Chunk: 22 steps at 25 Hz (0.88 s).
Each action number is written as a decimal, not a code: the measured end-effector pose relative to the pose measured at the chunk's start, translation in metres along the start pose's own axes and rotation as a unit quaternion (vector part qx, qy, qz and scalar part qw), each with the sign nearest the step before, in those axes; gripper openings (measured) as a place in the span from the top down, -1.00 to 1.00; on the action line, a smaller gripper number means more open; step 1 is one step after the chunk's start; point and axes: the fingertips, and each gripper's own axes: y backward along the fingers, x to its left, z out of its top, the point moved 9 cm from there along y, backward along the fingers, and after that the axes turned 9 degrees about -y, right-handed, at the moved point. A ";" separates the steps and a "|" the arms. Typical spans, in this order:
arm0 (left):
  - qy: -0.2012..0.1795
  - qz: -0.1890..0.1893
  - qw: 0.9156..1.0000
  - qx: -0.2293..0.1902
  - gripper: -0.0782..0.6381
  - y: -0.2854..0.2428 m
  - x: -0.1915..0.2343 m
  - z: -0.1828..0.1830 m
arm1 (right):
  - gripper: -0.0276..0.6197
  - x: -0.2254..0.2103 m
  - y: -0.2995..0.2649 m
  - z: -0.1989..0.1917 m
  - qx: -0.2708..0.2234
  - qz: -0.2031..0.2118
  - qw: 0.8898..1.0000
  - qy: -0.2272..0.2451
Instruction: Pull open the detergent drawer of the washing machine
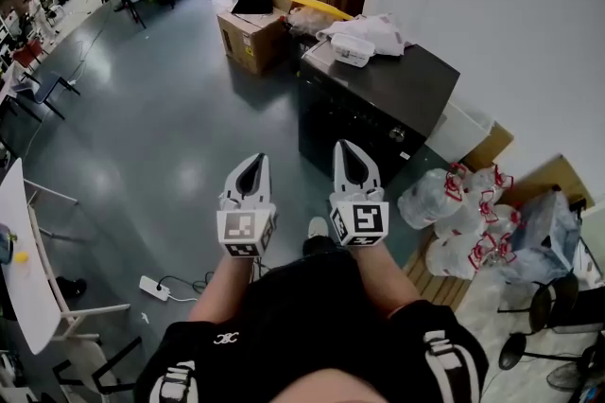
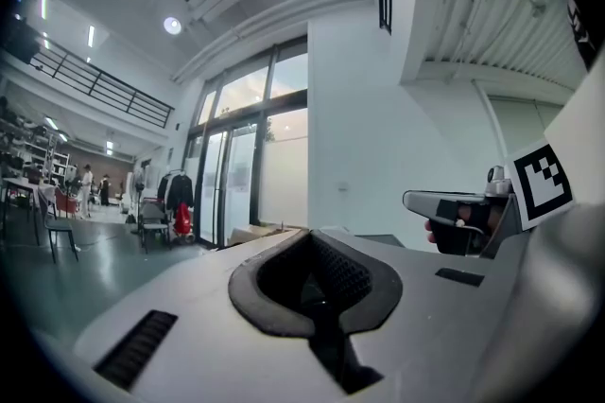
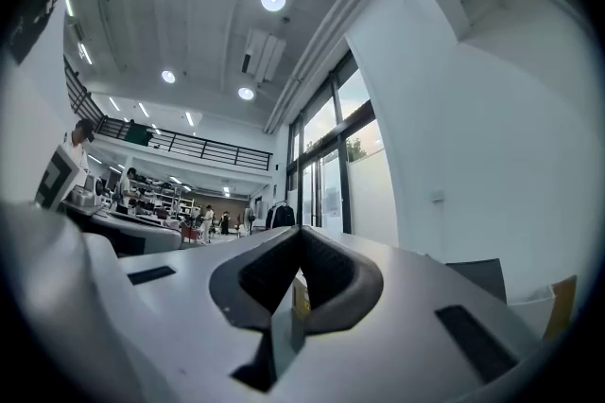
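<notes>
Showing washer [image 1: 383, 89] only in head view; L gripper [image 1: 257, 161], R gripper [image 1: 349, 147] jaws together, empty.

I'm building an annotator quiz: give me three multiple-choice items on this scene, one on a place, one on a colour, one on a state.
1. Where is the clear container? A on the washing machine B on the floor C on a chair
2. What colour are the handles of the plastic bags? A blue B red C green
3. How do the jaws of the left gripper stand? A wide apart B shut on a cable C shut, empty
Answers: 1 A, it rests on the machine's dark top; 2 B, red loops show at the bags' necks; 3 C, the tips meet, nothing between.
</notes>
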 end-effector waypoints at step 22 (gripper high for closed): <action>-0.025 -0.002 1.000 0.016 0.78 -0.206 0.058 -0.022 | 0.91 -0.104 -0.196 -0.043 0.003 0.000 1.000 -0.025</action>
